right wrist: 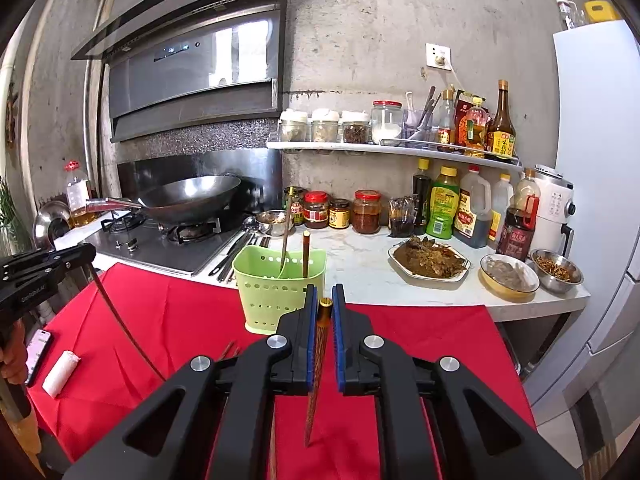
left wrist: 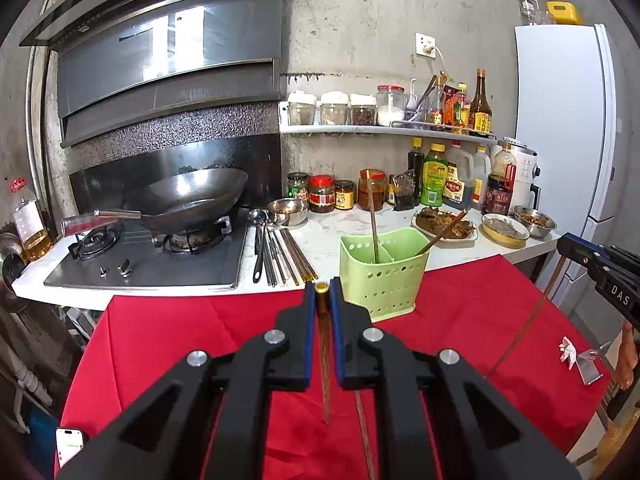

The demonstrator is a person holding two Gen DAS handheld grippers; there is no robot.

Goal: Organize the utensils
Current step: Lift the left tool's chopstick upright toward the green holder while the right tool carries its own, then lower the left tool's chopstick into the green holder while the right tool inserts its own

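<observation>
My left gripper [left wrist: 322,288] is shut on a brown chopstick [left wrist: 325,360] with a gold cap, held above the red cloth. My right gripper [right wrist: 324,300] is shut on a second brown chopstick [right wrist: 316,368] the same way. A green perforated utensil holder [left wrist: 382,276] stands at the far edge of the red cloth, just ahead of both grippers, also in the right wrist view [right wrist: 276,284]. Two chopsticks [left wrist: 374,228] stand in it. Several chopsticks and a ladle [left wrist: 280,252] lie on the counter beside the stove.
A wok [left wrist: 192,196] sits on the gas stove [left wrist: 152,256]. Jars, sauce bottles and food dishes [left wrist: 446,224] crowd the white counter. A fridge [left wrist: 568,120] stands at right. A phone [right wrist: 38,344] and a white roll [right wrist: 60,372] lie on the red cloth [left wrist: 180,340].
</observation>
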